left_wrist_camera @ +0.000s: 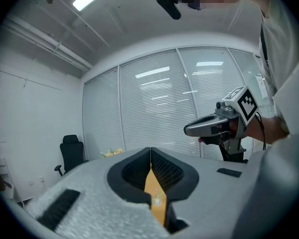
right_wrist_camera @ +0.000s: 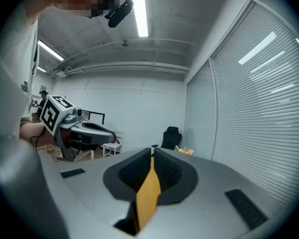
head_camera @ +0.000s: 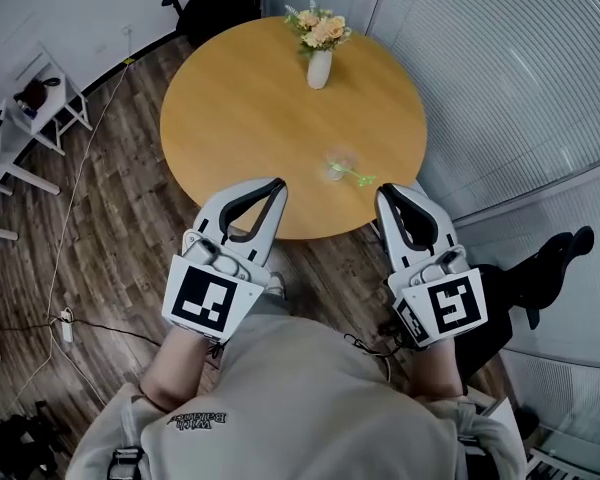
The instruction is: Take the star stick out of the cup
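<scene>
The left hand-held gripper (head_camera: 277, 183) and the right hand-held gripper (head_camera: 383, 190) hung at the near edge of the worktop (head_camera: 250, 118), jaws together, gripping nothing. The cup (head_camera: 339, 163) stood at the worktop's 5 o'clock, with the star stick (head_camera: 358, 177) leaning toward 4 o'clock. A vase (head_camera: 319, 68) stood near 12 o'clock. The step in hand appeared to be the approach. The next move called for parted jaws closing on the stick.

- Head view: overhead, steeply down on round tan wooden table (head_camera: 250, 118); left gripper (head_camera: 277, 185) and right gripper (head_camera: 384, 190) close below.
- Left gripper view: low, along own jaws, toward white slatted blinds (left_wrist_camera: 154, 108).
- Right gripper view: likewise, toward white wall (right_wrist_camera: 129, 113); black office chair (right_wrist_camera: 170, 136) common to all.
</scene>
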The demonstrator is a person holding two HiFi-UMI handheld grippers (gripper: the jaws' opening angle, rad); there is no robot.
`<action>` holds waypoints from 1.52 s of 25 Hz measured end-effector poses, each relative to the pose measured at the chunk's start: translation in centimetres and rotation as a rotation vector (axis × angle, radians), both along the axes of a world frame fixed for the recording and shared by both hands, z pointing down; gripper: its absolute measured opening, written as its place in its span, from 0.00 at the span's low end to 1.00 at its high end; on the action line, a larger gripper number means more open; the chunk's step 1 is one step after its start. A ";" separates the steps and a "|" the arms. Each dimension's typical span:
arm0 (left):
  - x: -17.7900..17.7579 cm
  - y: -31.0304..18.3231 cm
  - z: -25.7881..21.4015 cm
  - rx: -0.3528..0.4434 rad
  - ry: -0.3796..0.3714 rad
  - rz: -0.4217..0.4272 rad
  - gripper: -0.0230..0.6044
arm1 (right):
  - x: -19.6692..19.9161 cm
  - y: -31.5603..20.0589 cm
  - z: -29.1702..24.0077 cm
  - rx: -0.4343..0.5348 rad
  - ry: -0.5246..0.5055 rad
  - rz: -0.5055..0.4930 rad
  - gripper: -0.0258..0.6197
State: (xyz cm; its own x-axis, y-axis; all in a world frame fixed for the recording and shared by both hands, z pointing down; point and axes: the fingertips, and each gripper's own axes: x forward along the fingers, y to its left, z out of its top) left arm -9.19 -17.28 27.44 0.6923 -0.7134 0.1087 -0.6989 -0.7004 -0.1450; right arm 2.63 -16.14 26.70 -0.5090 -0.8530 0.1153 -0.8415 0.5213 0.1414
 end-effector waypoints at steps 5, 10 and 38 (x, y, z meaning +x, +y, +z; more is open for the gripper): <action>-1.0 -3.5 0.0 -0.002 -0.005 0.045 0.08 | -1.0 -3.3 -0.5 0.021 0.007 0.051 0.10; -1.3 -5.4 0.3 -0.007 -0.010 0.097 0.08 | -1.3 -4.6 -0.5 0.022 0.007 0.110 0.10; 6.9 -7.5 1.9 -0.054 -0.066 0.076 0.08 | 7.4 -7.9 2.2 -0.080 0.081 0.051 0.10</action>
State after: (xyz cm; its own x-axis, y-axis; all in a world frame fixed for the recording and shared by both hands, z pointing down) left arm -2.29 -24.74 29.30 0.7340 -0.6513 0.1925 -0.6340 -0.7588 -0.1493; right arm 10.04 -24.05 28.85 -0.4516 -0.8638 0.2235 -0.8547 0.4907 0.1696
